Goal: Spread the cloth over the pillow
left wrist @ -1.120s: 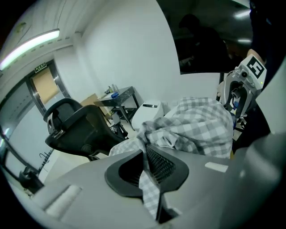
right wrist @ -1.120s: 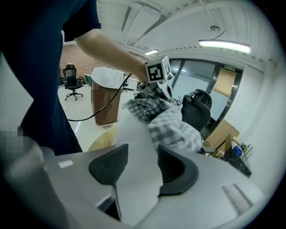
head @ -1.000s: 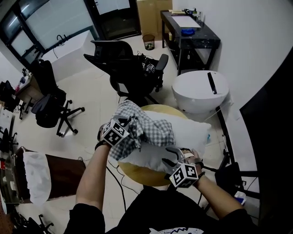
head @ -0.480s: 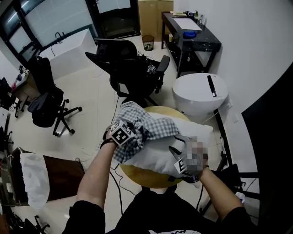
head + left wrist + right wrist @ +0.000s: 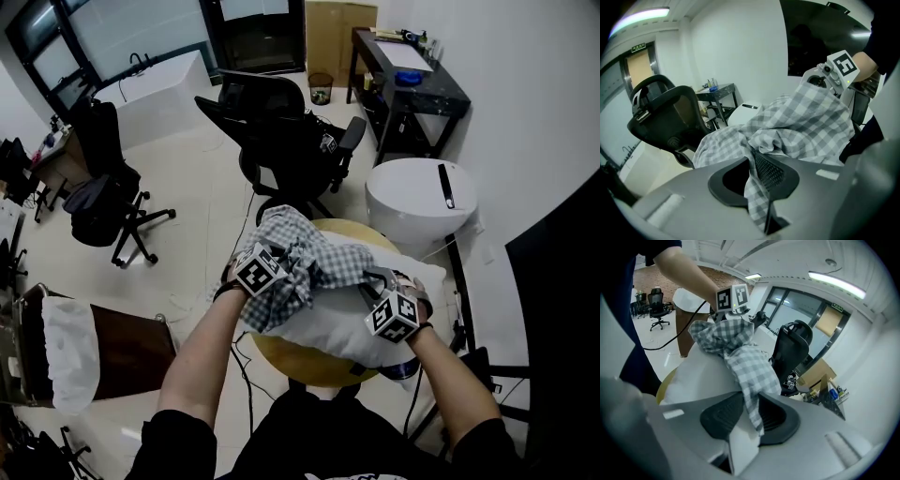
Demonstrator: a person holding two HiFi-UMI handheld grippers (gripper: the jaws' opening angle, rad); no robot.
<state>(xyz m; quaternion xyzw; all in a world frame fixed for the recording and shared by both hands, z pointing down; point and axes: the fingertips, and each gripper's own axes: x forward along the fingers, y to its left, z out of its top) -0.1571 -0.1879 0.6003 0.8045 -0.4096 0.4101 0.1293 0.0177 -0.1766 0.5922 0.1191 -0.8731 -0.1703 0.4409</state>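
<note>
A grey-and-white checked cloth (image 5: 305,262) lies bunched on the left part of a white pillow (image 5: 352,323), which rests on a round yellow table (image 5: 305,364). My left gripper (image 5: 278,265) is shut on the cloth's left side; its jaws are opening, and the fabric (image 5: 801,122) still runs pinched between the pads. My right gripper (image 5: 377,281) is at the cloth's right edge. Its jaws are closing, and a corner of the cloth (image 5: 743,359) hangs between them against one pad, with a gap on the other side. The pillow (image 5: 701,376) lies under it.
A black office chair (image 5: 281,141) stands just beyond the table, and a white round drum (image 5: 417,197) at its right. A black desk (image 5: 408,80) is against the far wall. Another chair (image 5: 103,202) and a brown cabinet (image 5: 117,356) are at the left.
My right gripper has moved from the pillow's near edge up to the cloth's right edge, and its jaws have narrowed round a corner. The left gripper has stayed on the cloth.
</note>
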